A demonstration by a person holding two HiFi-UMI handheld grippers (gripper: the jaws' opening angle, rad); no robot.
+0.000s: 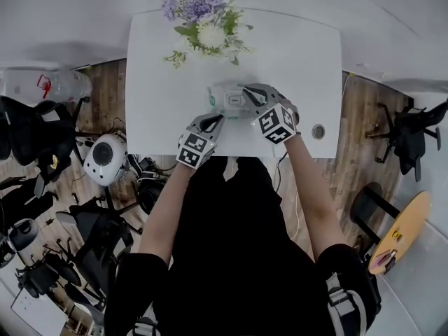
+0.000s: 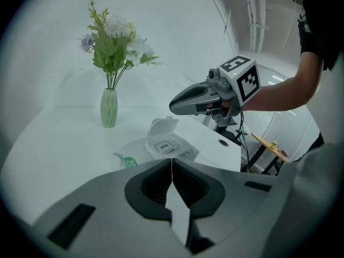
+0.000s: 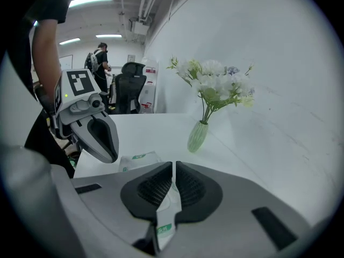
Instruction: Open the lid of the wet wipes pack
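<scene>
The white wet wipes pack (image 1: 227, 100) (image 2: 161, 147) lies flat on the white table (image 1: 161, 82). Its round lid (image 2: 163, 127) stands flipped up, baring an "OPEN" sticker. My right gripper (image 1: 246, 91) (image 2: 173, 107) hovers just above the lid and touches nothing that I can see. Its jaws (image 3: 174, 168) stand together but for a thin slit, through which white film with green print shows. My left gripper (image 1: 215, 120) (image 3: 105, 152) hangs over the table in front of the pack (image 3: 137, 161), its jaws (image 2: 172, 168) pressed together.
A green vase of flowers (image 1: 206, 26) (image 2: 108, 107) (image 3: 198, 136) stands at the table's far side. A cable hole (image 1: 318, 130) sits near the right edge. Office chairs (image 1: 28, 138) and a round wooden table (image 1: 406, 222) surround the table.
</scene>
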